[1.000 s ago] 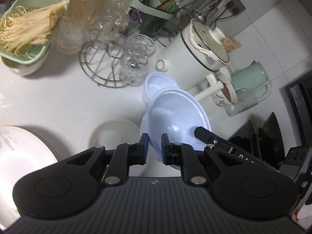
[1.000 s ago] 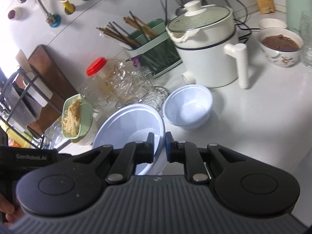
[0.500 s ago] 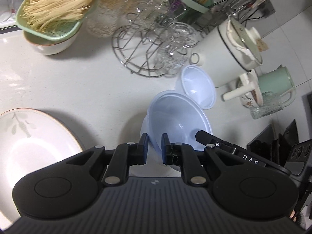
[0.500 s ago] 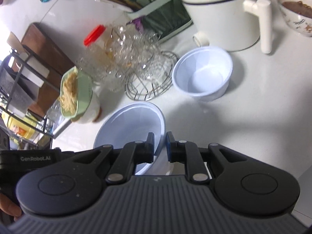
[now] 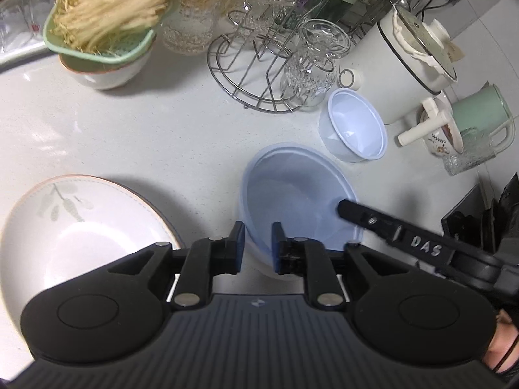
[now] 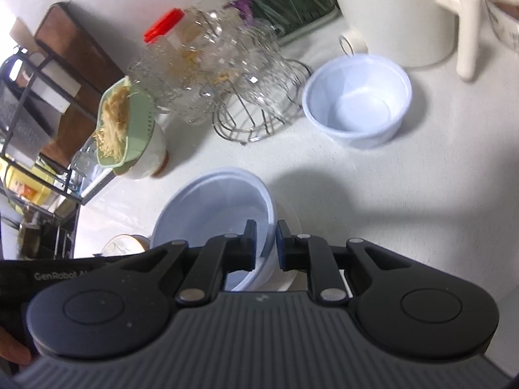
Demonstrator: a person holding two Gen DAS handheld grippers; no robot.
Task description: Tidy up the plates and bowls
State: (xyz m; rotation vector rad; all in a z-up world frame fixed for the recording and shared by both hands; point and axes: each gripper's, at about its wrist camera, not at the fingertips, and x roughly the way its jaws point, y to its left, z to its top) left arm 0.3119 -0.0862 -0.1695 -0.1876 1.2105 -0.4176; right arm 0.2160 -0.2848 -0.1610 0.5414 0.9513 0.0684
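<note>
**Two grippers at one blue bowl rim, white bench**

The white bench (image 5: 136,136) is the largest surface I see; its widest bare stretch runs from the middle toward the left in the left wrist view, between the floral plate (image 5: 74,236) at the lower left edge and the wire glass rack (image 5: 259,77) further back. The cream pot (image 5: 408,74) and green jug (image 5: 480,110) crowd the right side. The large blue bowl (image 5: 295,201) sits on the bench just ahead of both grippers, near but apart from the small white bowl (image 5: 353,126) beyond it. My left gripper (image 5: 256,243) has just been opening: its jaws stand slightly spread astride the bowl's near rim, the pads no longer pressing. My right gripper (image 6: 265,243) is pinching the opposite rim of that bowl (image 6: 214,214), one finger inside, one outside. In its view, open bench lies to the right of the bowl, up to the small white bowl (image 6: 356,100).
</note>
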